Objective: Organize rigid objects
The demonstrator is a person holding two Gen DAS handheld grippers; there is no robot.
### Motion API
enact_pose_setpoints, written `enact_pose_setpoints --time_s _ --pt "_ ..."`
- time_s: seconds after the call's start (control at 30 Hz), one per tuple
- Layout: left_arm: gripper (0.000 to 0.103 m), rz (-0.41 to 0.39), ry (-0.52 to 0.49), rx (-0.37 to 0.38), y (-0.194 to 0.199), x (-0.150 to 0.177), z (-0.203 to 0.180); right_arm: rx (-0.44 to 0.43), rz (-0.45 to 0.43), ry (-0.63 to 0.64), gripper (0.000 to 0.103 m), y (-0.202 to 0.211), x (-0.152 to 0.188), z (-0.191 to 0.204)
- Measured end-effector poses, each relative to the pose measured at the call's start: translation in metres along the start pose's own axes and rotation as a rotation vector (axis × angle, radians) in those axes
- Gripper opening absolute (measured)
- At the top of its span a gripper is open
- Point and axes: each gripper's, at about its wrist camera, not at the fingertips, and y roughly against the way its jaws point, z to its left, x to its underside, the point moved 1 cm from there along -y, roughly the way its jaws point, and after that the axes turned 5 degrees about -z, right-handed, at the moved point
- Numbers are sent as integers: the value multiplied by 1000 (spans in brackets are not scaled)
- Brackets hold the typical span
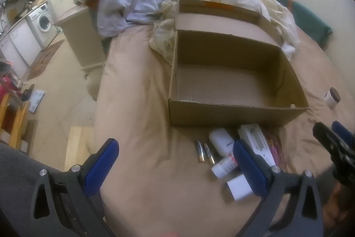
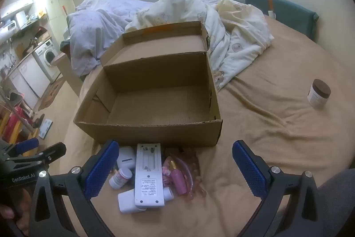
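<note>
My left gripper [image 1: 175, 161] stands with its jaws at full width, nothing between the blue pads [image 1: 101, 166], pointing steeply down at the bed [image 1: 137, 103]. My right gripper [image 2: 175, 168] is also spread wide and holds nothing; it hangs over the small pile of items.

The cardboard box [image 2: 155, 132] sits on the tan sheet, flaps open, its floor bare. A rumpled duvet [image 2: 233, 37] lies behind it, touching the rear flap.

The items to sort lie in a cluster just in front of the box's near wall:
- A white remote [image 2: 148, 179], face down, with its battery bay uncovered. It rests across a white cylinder [image 2: 127, 201].
- A white case [image 2: 125, 159] at the remote's left, near the box.
- A small pill bottle [image 2: 119, 179] with a red-and-white label, lying on its side, just beside the remote.
- A pink bottle [image 2: 177, 179] with a gold cap, lying on a clear pink pouch [image 2: 193, 172] to the remote's right.
- Two batteries [image 1: 205, 151], side by side, to the left of the pile in the left wrist view.

A jar [image 2: 318, 93] with a brown lid stands upright, well apart from the pile, far to the right on the sheet.
</note>
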Motion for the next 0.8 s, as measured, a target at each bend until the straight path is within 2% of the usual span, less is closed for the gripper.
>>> enact_pose_setpoints --time_s 0.8 --pt "102 16 5 -12 -2 1 4 9 0 9 103 -1 -1 2"
